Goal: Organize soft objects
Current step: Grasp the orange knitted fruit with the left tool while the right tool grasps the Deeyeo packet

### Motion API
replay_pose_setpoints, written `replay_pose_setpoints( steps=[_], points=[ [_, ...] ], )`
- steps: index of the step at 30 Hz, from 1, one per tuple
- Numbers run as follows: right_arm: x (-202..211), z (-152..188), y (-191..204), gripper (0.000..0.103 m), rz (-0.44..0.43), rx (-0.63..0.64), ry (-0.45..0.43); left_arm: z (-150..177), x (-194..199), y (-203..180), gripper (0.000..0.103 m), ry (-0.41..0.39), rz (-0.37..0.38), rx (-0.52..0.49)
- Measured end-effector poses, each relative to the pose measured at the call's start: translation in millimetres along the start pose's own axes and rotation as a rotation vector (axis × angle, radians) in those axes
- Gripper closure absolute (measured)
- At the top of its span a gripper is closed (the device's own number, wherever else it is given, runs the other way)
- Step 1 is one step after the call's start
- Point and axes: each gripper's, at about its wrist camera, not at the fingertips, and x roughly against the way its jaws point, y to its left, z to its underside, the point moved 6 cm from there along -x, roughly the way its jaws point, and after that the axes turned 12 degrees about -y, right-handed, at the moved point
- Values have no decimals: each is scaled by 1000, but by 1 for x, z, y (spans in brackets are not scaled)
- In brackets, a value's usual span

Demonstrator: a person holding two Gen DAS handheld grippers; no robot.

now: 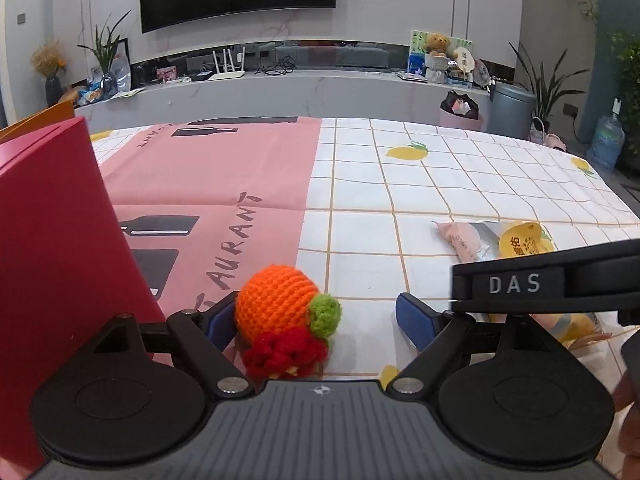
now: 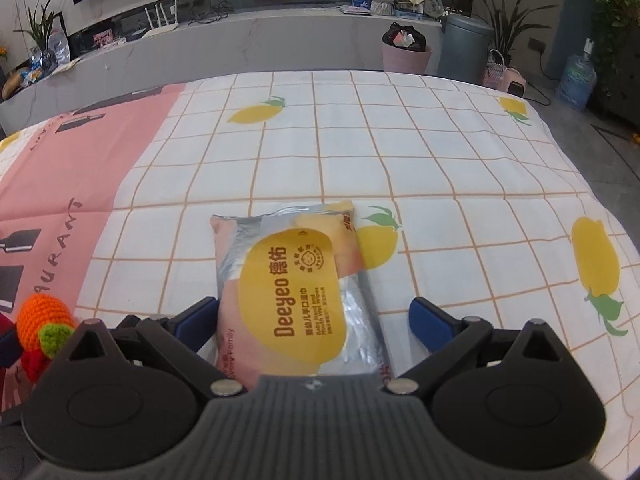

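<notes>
Crocheted toy (image 1: 282, 312) lies between left gripper (image 1: 320, 320) fingers (spread wide).

Crochet toy (image 1: 286, 312): orange knit body, lime-green nub, red ruffle at base. Left of toy: plain red box (image 1: 52, 260), w/ an orange edge behind it. Under toy: pink cloth (image 1: 208, 184) w/ dark grey bottle shapes and lettering. Right of toy: tablecloth (image 1: 460, 184), white w/ thin orange grid and yellow lemons w/ green leaves. Further right of toy: wipes pack (image 2: 296, 292), silver and pale pink w/ yellow oval label, brown print. Pads nearest toy (image 1: 218, 322): blue, on black arms.
</notes>
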Motion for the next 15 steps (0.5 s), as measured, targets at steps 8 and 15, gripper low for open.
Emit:
replay_pose_setpoints(
  steps=[8,15],
  points=[
    [6,-2,-1,30,22,-5,16,-2,2,5,42,-19,-3,14],
    [15,-4,-12,38,20,-79,59,-3,8,11,51,-33,3,17]
  ],
)
